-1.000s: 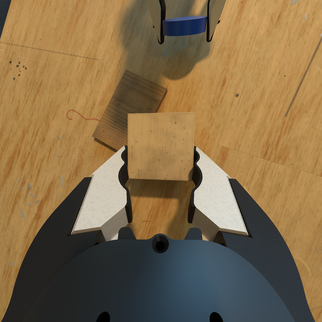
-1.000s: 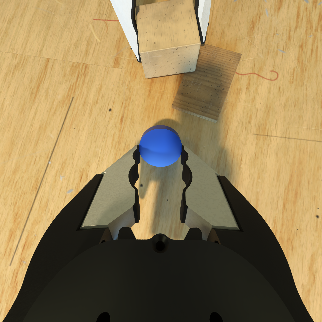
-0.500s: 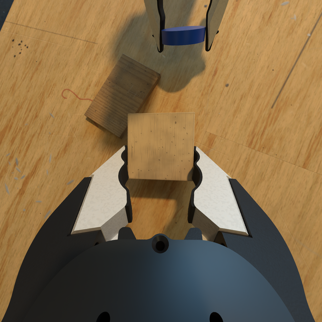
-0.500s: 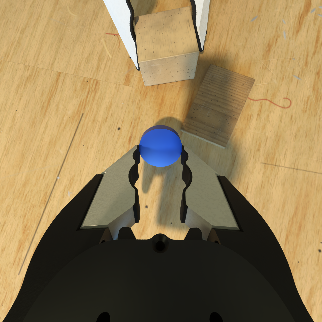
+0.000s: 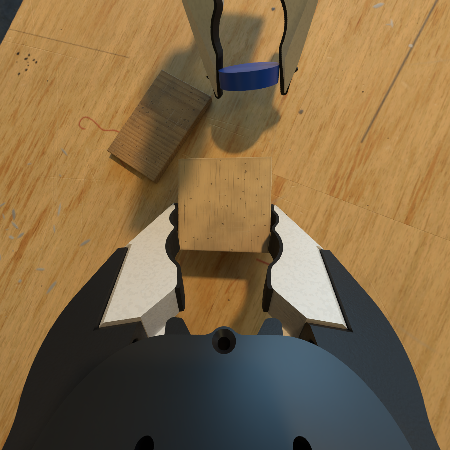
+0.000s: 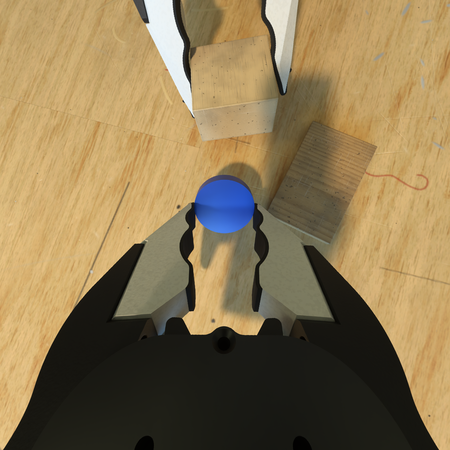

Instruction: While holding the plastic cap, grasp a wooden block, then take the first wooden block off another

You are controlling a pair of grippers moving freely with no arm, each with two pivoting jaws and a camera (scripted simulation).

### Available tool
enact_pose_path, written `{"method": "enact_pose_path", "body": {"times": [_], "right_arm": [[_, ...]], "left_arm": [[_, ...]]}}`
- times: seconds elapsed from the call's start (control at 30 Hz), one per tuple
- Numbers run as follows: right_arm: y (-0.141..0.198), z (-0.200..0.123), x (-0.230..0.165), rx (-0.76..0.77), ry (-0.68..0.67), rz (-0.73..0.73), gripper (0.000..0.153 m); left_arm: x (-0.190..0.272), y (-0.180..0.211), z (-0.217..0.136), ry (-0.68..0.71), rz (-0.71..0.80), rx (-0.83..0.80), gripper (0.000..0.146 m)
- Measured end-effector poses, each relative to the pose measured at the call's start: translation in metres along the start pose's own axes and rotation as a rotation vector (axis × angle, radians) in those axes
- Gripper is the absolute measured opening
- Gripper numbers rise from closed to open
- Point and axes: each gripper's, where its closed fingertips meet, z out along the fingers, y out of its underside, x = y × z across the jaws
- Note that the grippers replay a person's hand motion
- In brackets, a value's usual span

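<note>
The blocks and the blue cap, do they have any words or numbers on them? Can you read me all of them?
There are none to read.
The pale wooden block in the left tool shows only grain and dark specks.
The darker flat block on the table shows only lines of grain.
The blue plastic cap in the right tool is plain.
The red squiggle on the table is a scribble, not a letter.

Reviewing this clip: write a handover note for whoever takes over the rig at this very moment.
Left gripper: shut on the pale block, held above the table.
Right gripper: shut on the blue cap, also in the air.
Flat dark block: lying on the table, clear of the pale block.
Done: cap held, block grasped and taken off.
Left: nothing in the task itself; keep both grips firm.
</note>
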Motion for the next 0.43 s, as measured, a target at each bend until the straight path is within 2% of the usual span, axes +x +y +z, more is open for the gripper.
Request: {"method": "enact_pose_path", "body": {"times": [0.43], "right_arm": [[0.010, -0.008, -0.016, -0.101, -0.024, -0.031, 0.047]], "left_arm": [[0.001, 0.000, -0.001, 0.000, 0.033, 0.004, 0.074]]}}
